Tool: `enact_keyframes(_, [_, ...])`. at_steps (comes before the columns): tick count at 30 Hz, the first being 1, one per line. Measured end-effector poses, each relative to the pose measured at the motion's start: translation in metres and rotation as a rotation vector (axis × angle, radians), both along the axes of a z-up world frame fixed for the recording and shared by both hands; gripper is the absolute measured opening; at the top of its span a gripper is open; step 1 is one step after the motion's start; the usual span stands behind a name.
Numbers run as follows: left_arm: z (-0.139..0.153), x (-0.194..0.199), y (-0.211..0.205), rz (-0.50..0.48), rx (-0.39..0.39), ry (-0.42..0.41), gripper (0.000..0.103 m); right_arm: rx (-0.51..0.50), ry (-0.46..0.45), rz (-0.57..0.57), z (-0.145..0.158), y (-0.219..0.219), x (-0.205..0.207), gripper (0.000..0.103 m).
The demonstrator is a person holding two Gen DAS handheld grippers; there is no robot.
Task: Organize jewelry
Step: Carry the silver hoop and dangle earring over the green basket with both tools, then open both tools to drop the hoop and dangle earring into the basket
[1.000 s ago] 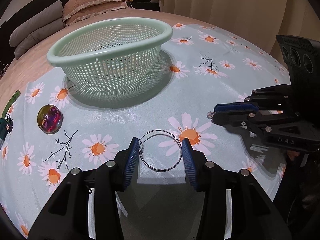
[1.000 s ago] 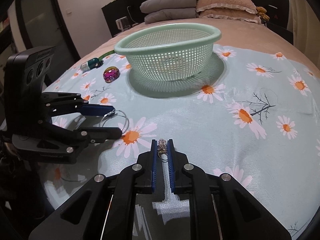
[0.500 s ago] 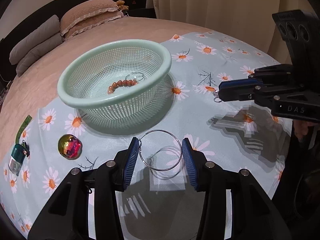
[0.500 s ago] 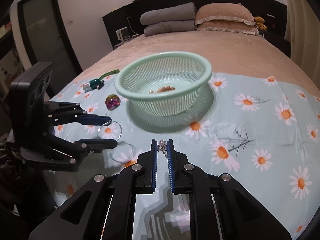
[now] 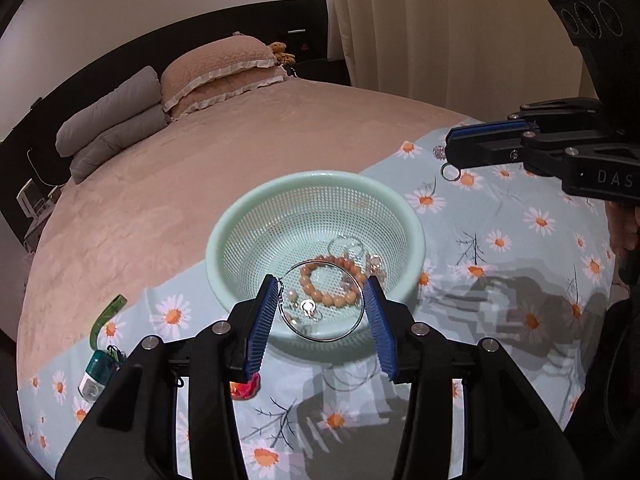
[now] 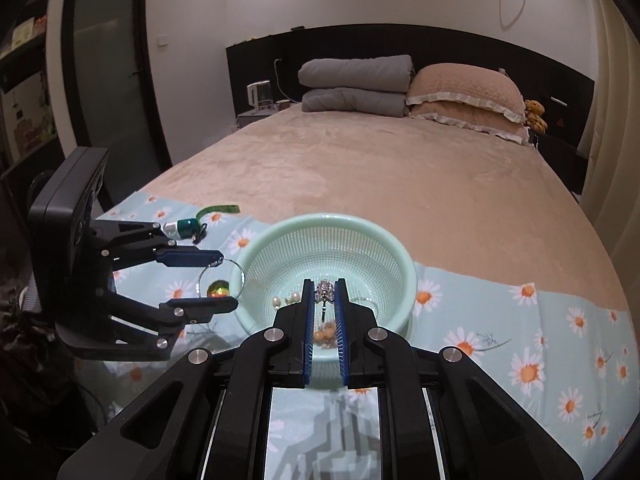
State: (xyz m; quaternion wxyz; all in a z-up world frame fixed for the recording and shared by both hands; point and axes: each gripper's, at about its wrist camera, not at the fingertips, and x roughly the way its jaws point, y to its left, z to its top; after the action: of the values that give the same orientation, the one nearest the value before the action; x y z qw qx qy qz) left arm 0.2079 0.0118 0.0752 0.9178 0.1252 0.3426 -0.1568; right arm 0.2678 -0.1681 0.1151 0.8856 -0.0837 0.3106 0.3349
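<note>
In the left wrist view the left claw (image 5: 323, 310) holds a large wire hoop earring (image 5: 325, 300) over the mint mesh basket (image 5: 412, 236), "DAS" readable on the right claw (image 5: 454, 156); in the right wrist view the right claw (image 6: 324, 294) pinches a crystal earring (image 6: 325, 291) above the basket (image 6: 400, 264) on the bed's daisy cloth (image 6: 520, 344).

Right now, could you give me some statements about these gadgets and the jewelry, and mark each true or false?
1. The left gripper holds a big hoop earring. True.
2. The green basket has nothing in it. False: an orange bead bracelet and small earrings lie inside.
3. The right gripper is shut on a sparkly ring. True.
4. The basket stands on bare wood. False: it sits on a daisy-print cloth.
5. A shiny multicolored bauble lies inside the basket. False: it lies outside, on the cloth.
</note>
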Motion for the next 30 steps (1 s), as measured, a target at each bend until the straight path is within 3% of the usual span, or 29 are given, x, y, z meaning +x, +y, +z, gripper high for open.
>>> enact_keyframes(6, [0.0, 0.034, 0.002, 0.006, 0.027, -0.007, 0.046, -0.046, 0.012, 0.029, -0.007, 0.022, 0.031, 0.009])
enact_keyframes(17, [-0.044, 0.079, -0.003, -0.024, 0.031, 0.088, 0.046, -0.133, 0.12, 0.029, -0.062, 0.046, 0.079, 0.01])
enact_keyframes(21, [-0.047, 0.081, -0.003, -0.023, 0.026, 0.09, 0.048, -0.147, 0.135, 0.018, -0.073, 0.045, 0.082, 0.01])
enact_keyframes(22, [-0.047, 0.083, -0.003, -0.017, 0.03, 0.089, 0.057, -0.136, 0.124, 0.012, -0.072, 0.043, 0.082, 0.013])
enact_keyframes(23, [-0.046, 0.082, -0.001, -0.009, 0.04, 0.08, 0.07, -0.123, 0.117, 0.004, -0.07, 0.041, 0.083, 0.034])
enact_keyframes(24, [-0.044, 0.08, 0.0, -0.003, 0.049, 0.068, 0.075, -0.118, 0.109, -0.016, -0.068, 0.038, 0.083, 0.057])
enact_keyframes(25, [-0.042, 0.077, 0.002, 0.003, 0.056, 0.052, 0.085, -0.119, 0.076, -0.053, -0.064, 0.035, 0.081, 0.091])
enact_keyframes(26, [-0.038, 0.075, 0.004, 0.017, 0.064, 0.031, 0.096, -0.113, 0.01, -0.088, -0.059, 0.032, 0.076, 0.09])
enact_keyframes(27, [-0.035, 0.072, 0.006, 0.031, 0.071, 0.01, 0.099, -0.106, -0.031, -0.09, -0.054, 0.029, 0.073, 0.09])
enact_keyframes(30, [-0.028, 0.063, 0.01, 0.044, 0.089, -0.004, 0.097, -0.107, -0.028, -0.103, -0.048, 0.024, 0.074, 0.091])
